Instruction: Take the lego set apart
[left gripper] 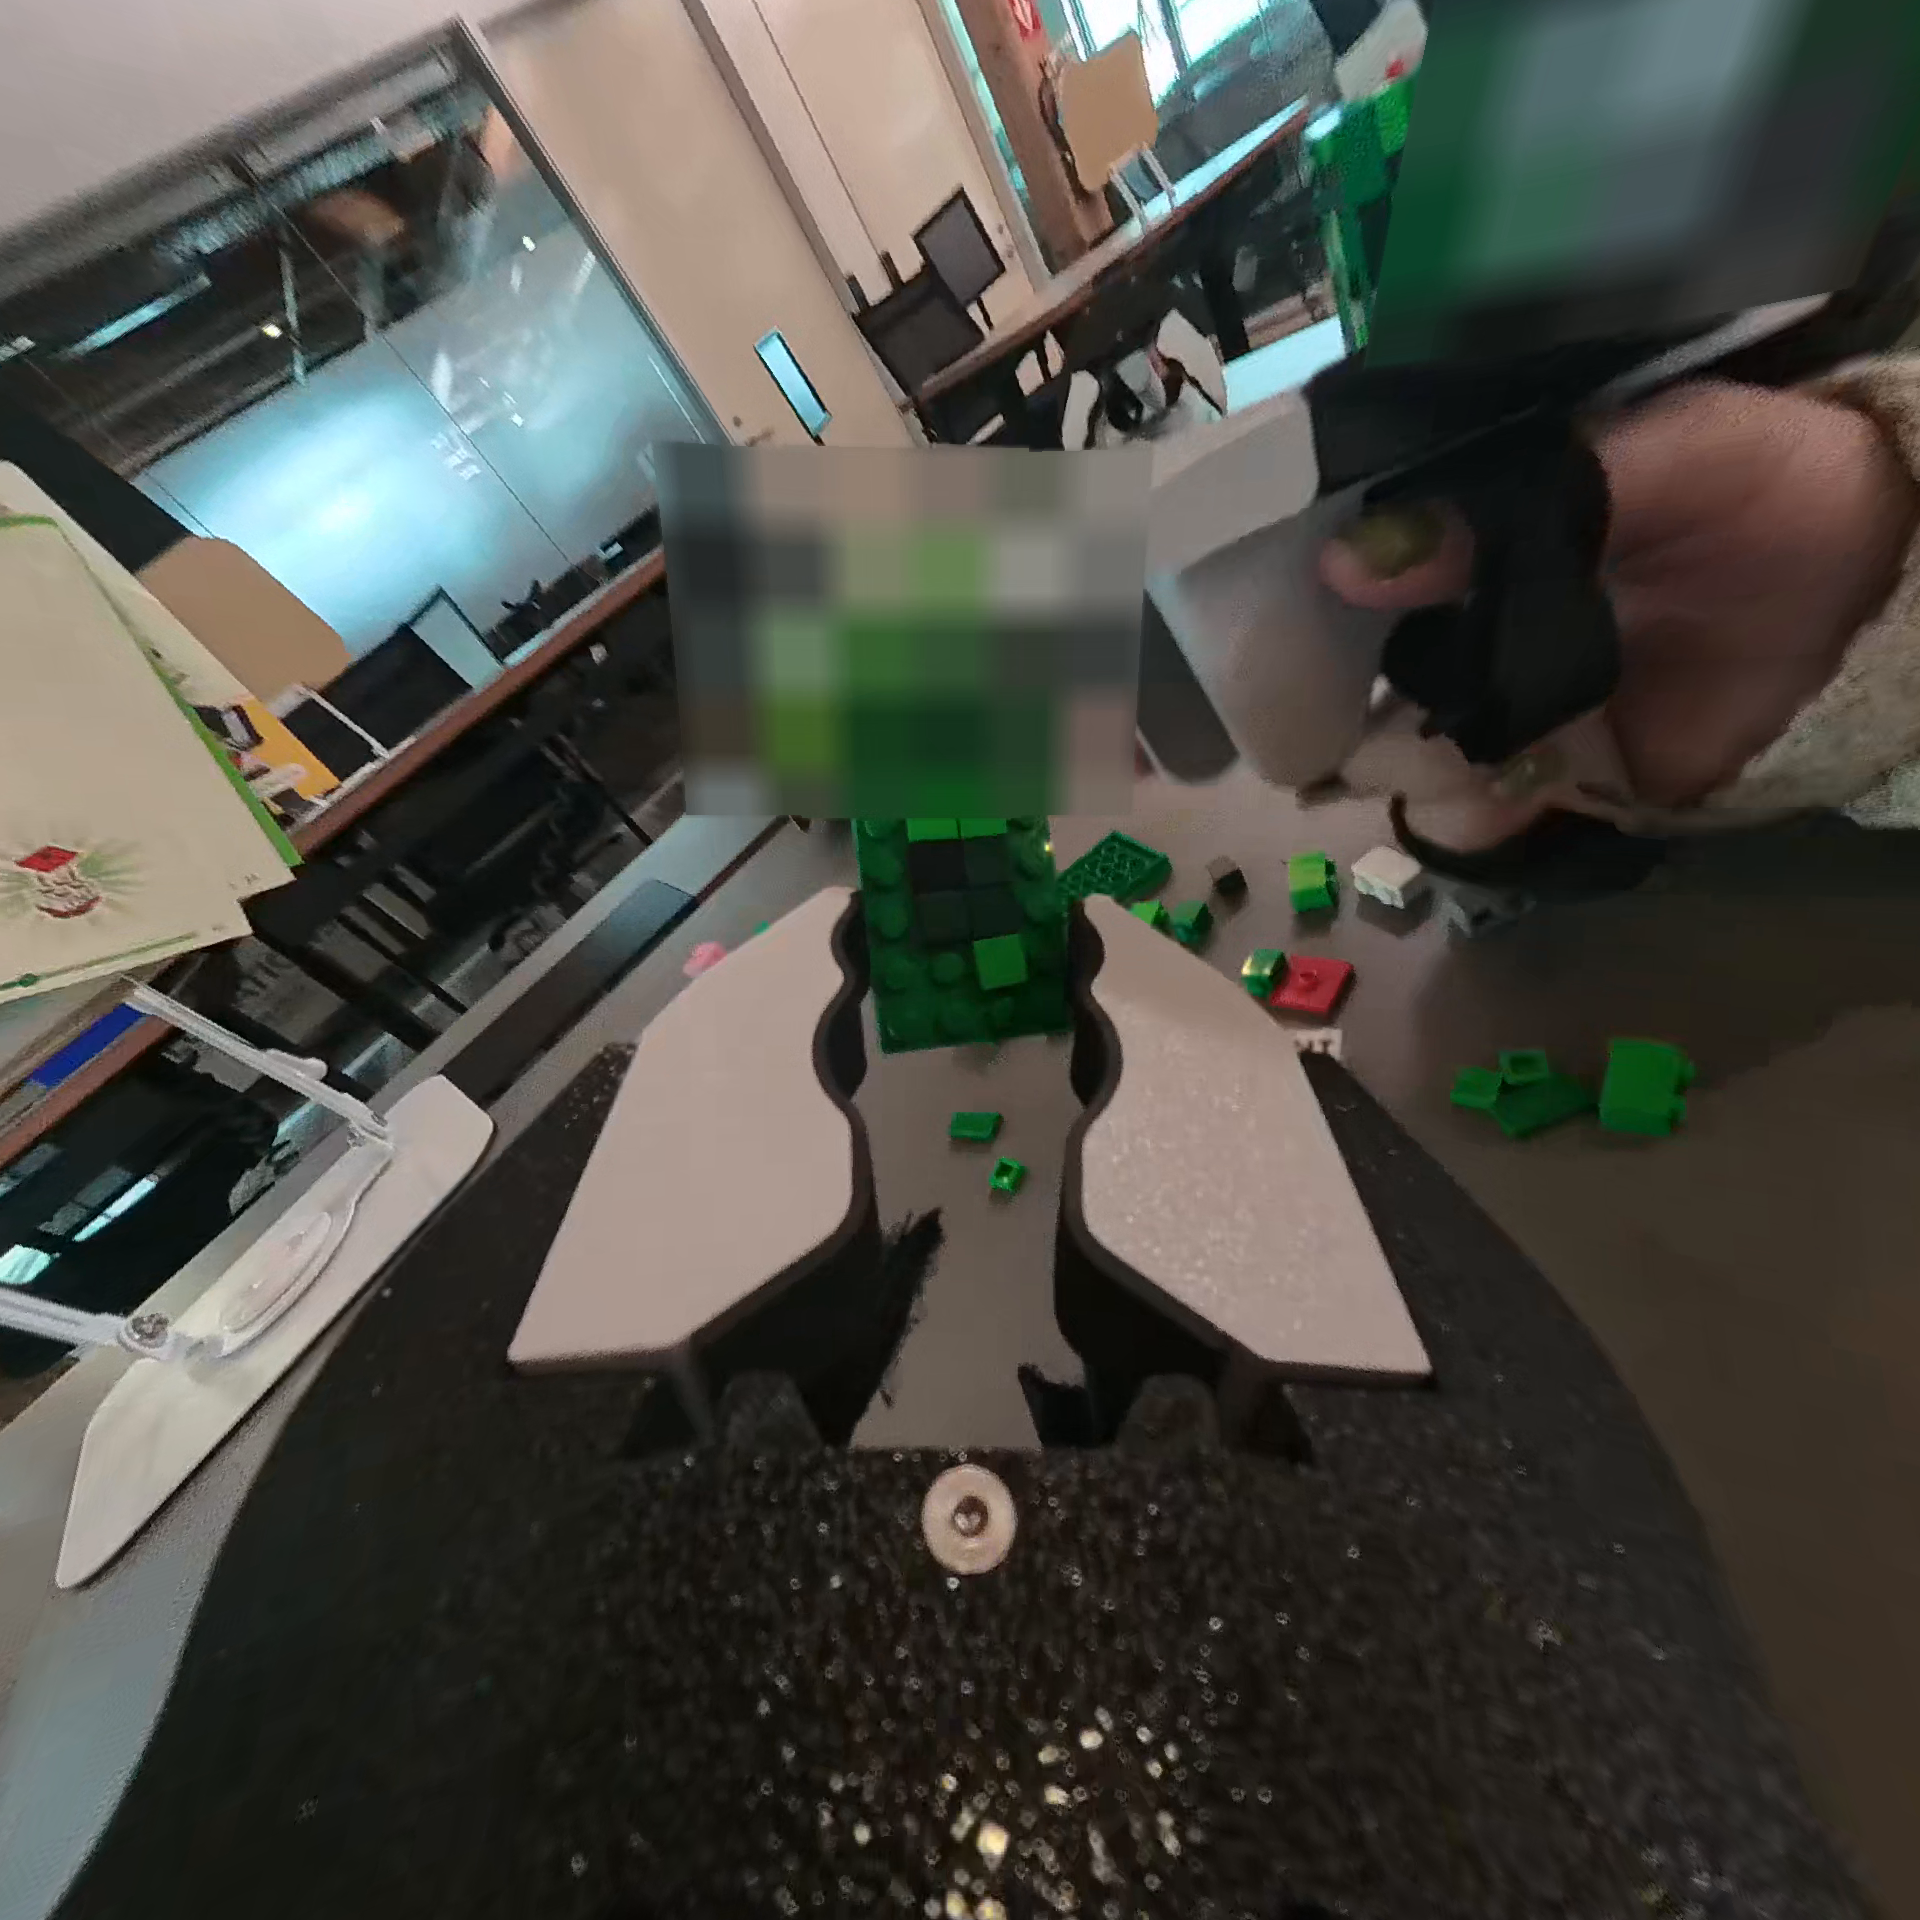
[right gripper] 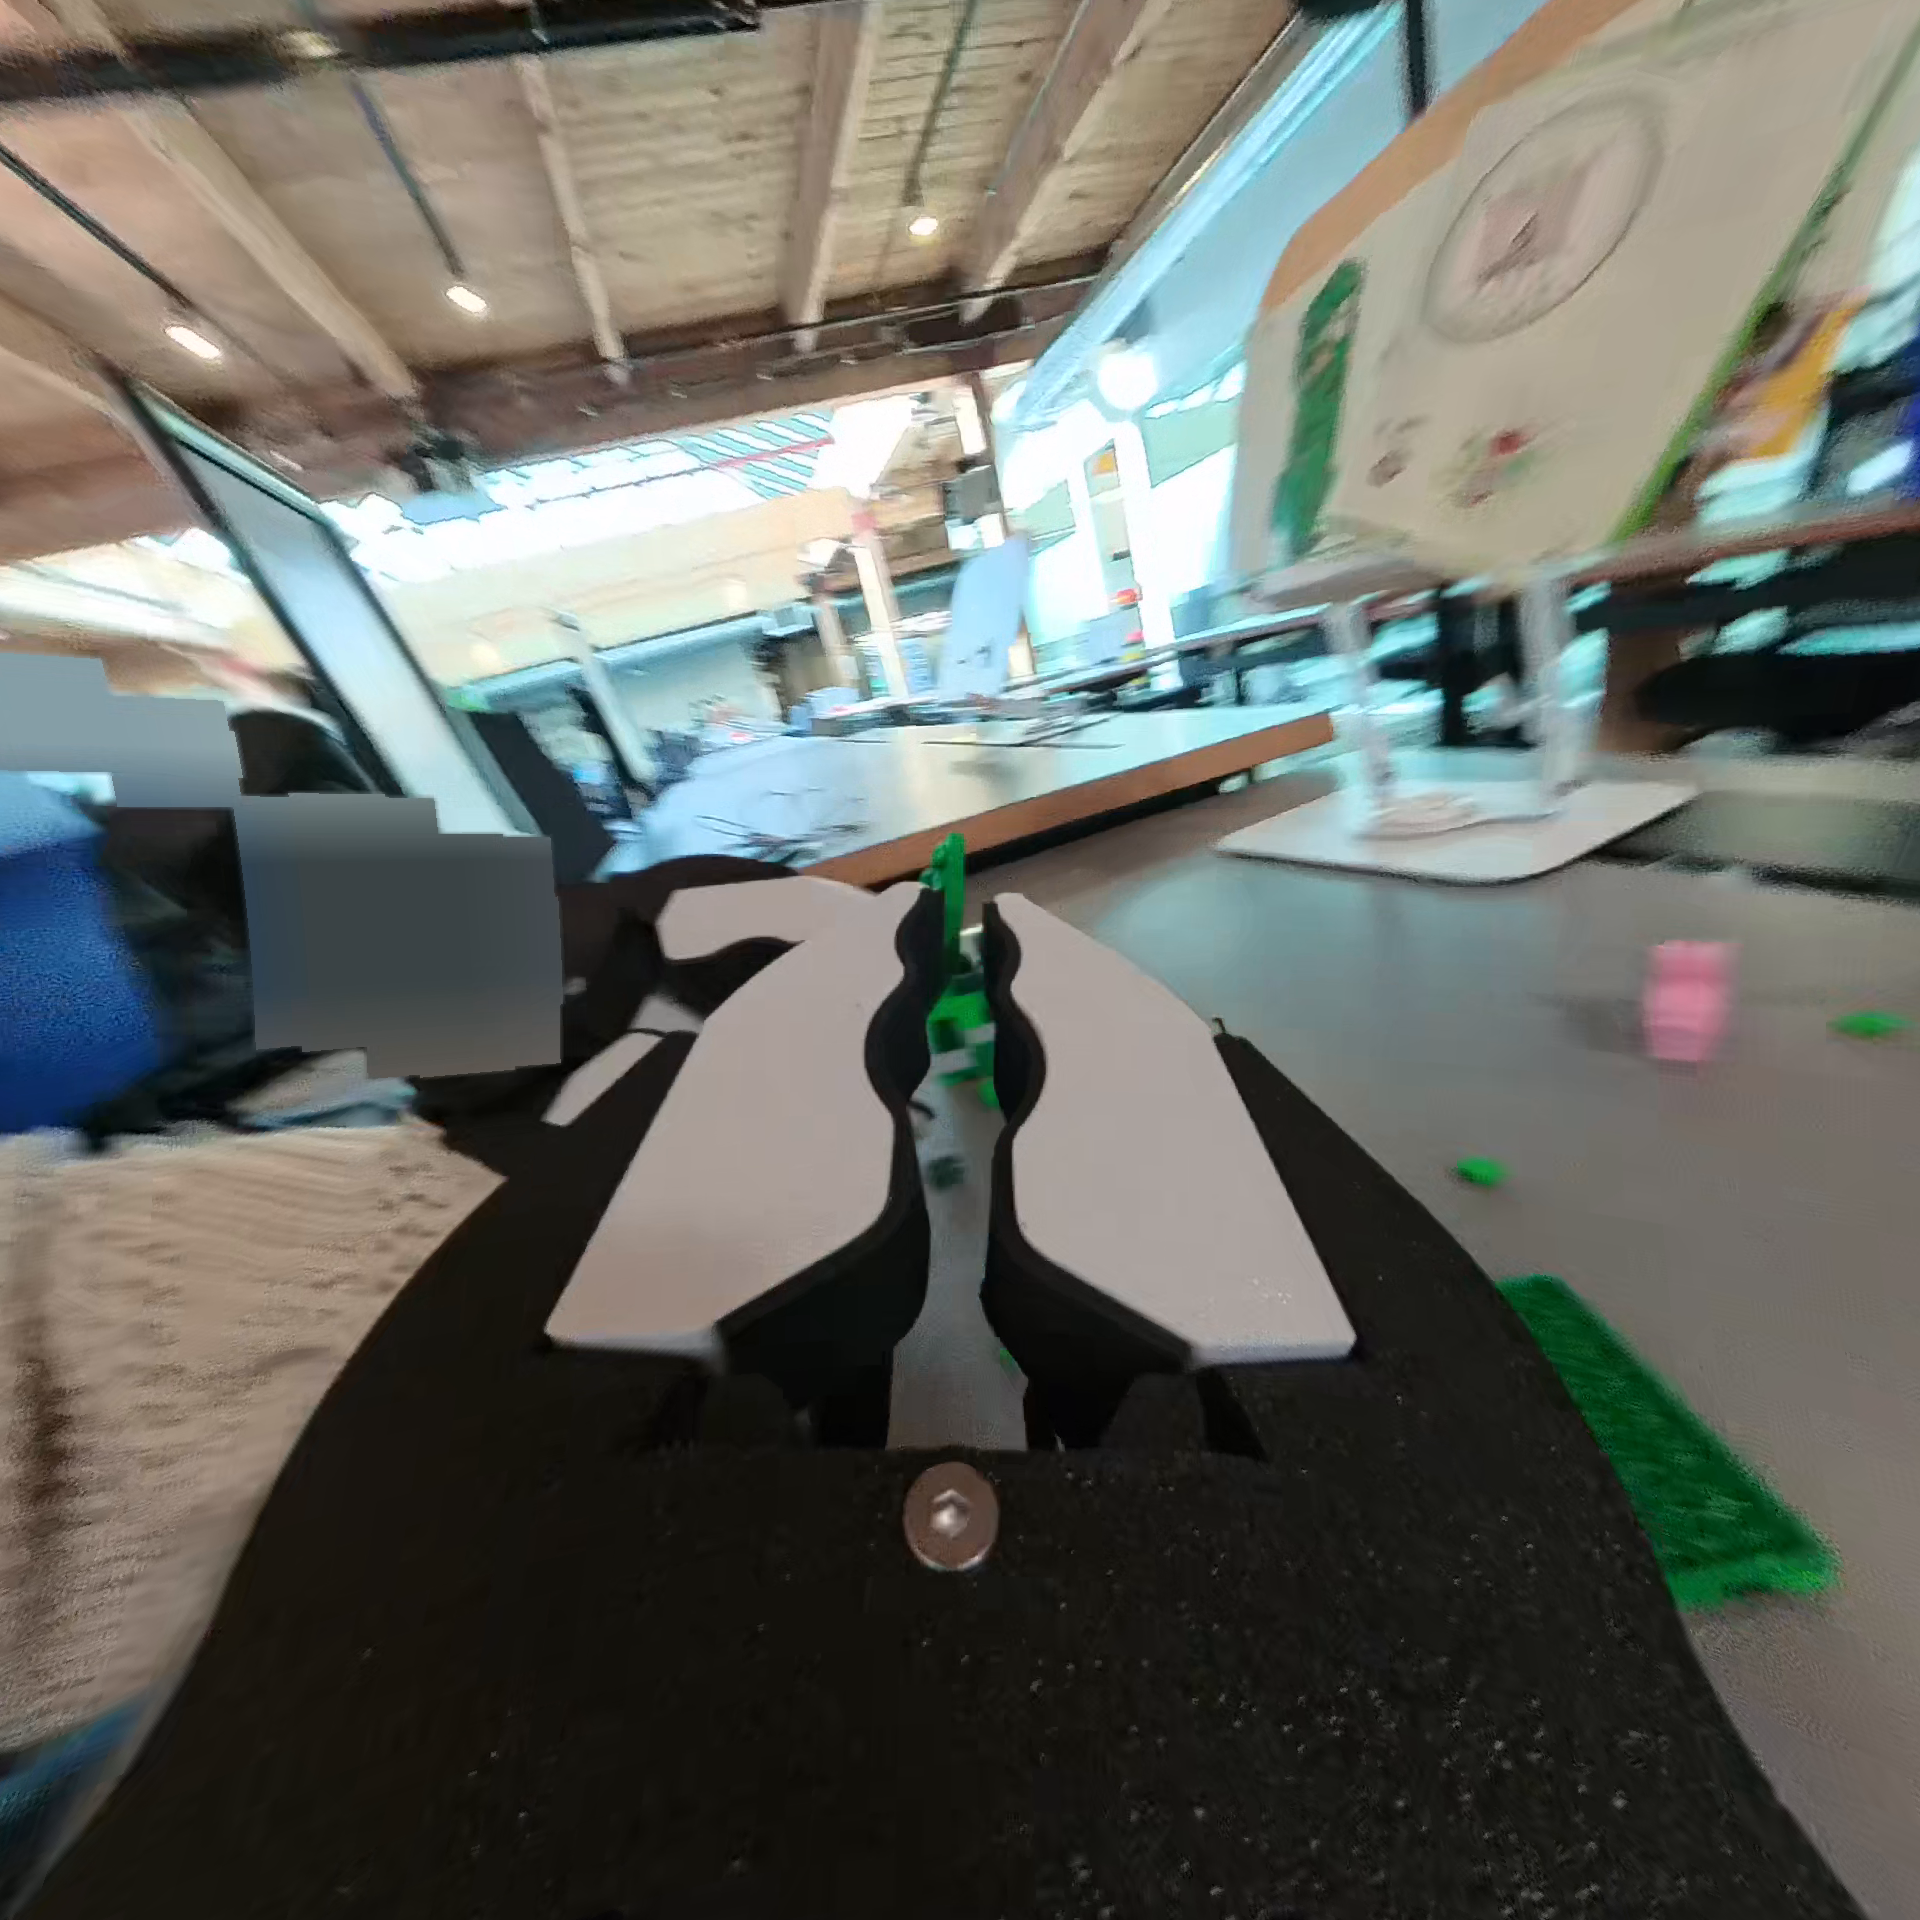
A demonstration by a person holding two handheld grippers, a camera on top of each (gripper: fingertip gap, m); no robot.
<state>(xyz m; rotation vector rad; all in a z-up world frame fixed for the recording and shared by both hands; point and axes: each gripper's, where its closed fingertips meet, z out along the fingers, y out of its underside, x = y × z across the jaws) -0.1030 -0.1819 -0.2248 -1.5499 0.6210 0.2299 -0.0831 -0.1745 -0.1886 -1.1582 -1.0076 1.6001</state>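
Observation:
My left gripper [left gripper: 966, 935] is shut on the lower body of a green and black lego figure [left gripper: 971, 935] standing on the dark table; a mosaic patch hides its upper part. My right gripper [right gripper: 954, 914] is nearly closed on a thin green lego piece [right gripper: 948, 868] that sticks up between its tips. In the left wrist view the right gripper [left gripper: 1278, 644] is held by a hand above the table, to the right of the figure. Loose green bricks [left gripper: 1558, 1091], a red plate [left gripper: 1311, 982] and a white brick [left gripper: 1387, 873] lie to the right.
An instruction booklet [left gripper: 104, 727] stands on a clear stand [left gripper: 260, 1299] at the left. A pink lego block [right gripper: 1688, 997] and a green baseplate [right gripper: 1652, 1455] lie right of my right gripper. Two small green pieces [left gripper: 975, 1125] lie between my left fingers. About 5 cm separates my left fingertips from my right. From the left gripper's tips to the red plate [left gripper: 1311, 982] is close to 10 cm. My left tips are roughly 12 cm from the white brick [left gripper: 1387, 873].

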